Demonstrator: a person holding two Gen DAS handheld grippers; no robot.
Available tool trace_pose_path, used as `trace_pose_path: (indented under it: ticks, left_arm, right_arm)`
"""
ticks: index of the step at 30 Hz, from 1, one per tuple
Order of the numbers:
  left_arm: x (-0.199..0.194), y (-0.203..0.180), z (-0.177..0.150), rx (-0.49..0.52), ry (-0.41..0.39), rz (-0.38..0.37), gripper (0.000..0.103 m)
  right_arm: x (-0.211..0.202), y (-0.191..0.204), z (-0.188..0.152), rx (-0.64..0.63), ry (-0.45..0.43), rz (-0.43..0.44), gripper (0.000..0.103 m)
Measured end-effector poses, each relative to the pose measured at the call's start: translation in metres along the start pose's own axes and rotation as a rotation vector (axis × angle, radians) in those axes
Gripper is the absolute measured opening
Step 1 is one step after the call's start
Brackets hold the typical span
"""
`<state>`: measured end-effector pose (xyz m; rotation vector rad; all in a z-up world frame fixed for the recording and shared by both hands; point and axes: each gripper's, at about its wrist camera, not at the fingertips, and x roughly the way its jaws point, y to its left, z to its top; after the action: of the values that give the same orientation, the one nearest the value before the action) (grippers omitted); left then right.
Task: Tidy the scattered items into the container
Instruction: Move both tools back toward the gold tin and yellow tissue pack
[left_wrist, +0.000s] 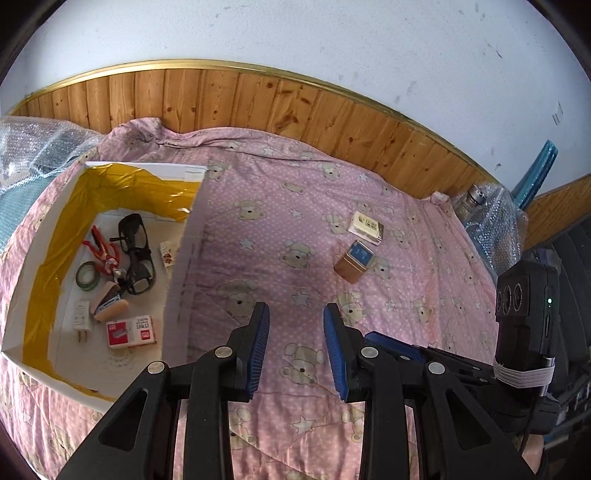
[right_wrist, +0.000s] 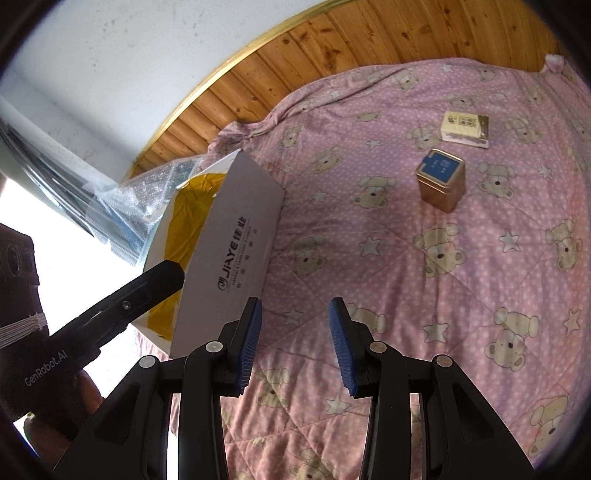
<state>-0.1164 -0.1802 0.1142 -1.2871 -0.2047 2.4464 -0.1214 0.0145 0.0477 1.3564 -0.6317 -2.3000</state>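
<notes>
Grippers hover over a pink bear-print quilt (left_wrist: 280, 206): left gripper (left_wrist: 296, 347) and right gripper (right_wrist: 295, 341) both spread apart, empty. A small gold tin with blue lid (right_wrist: 441, 179) and a flat cream packet (right_wrist: 465, 129) lie near each other, well apart from the white cardboard box lined with yellow tape (left_wrist: 48, 258) holding glasses and clutter.

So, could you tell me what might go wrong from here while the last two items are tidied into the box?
1. The tin stands upright on the soft quilt; an off-centre pinch by the open right gripper could tip it.
2. The flat cream box lies low on the fabric, so the fingers may snag the quilt.
3. The cardboard box has a tall near wall; the open left gripper or a carried item could knock it.
</notes>
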Motion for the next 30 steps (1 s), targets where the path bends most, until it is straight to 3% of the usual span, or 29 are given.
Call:
trace_pose_path:
  ticks: [13,17,22,30]
  left_arm:
    - [0.074,-0.055,0.01,0.065,0.112,-0.05,0.034]
    - [0.097,-0.064,0.013,0.077,0.137,-0.053,0.042]
    - [0.129,-0.075,0.021,0.097,0.153,-0.063,0.049]
    - [0.184,-0.096,0.034,0.175,0.174,-0.064,0.05]
  right_arm:
    - [-0.01,-0.084,0.019,0.138,-0.025,-0.047,0.041]
    - [-0.006,-0.104,0.027,0.162,-0.023,-0.051,0.041]
    - [-0.003,-0.131,0.044,0.196,-0.029,-0.065,0.041]
    - [-0.002,-0.167,0.093,0.193,-0.055,-0.104,0.044]
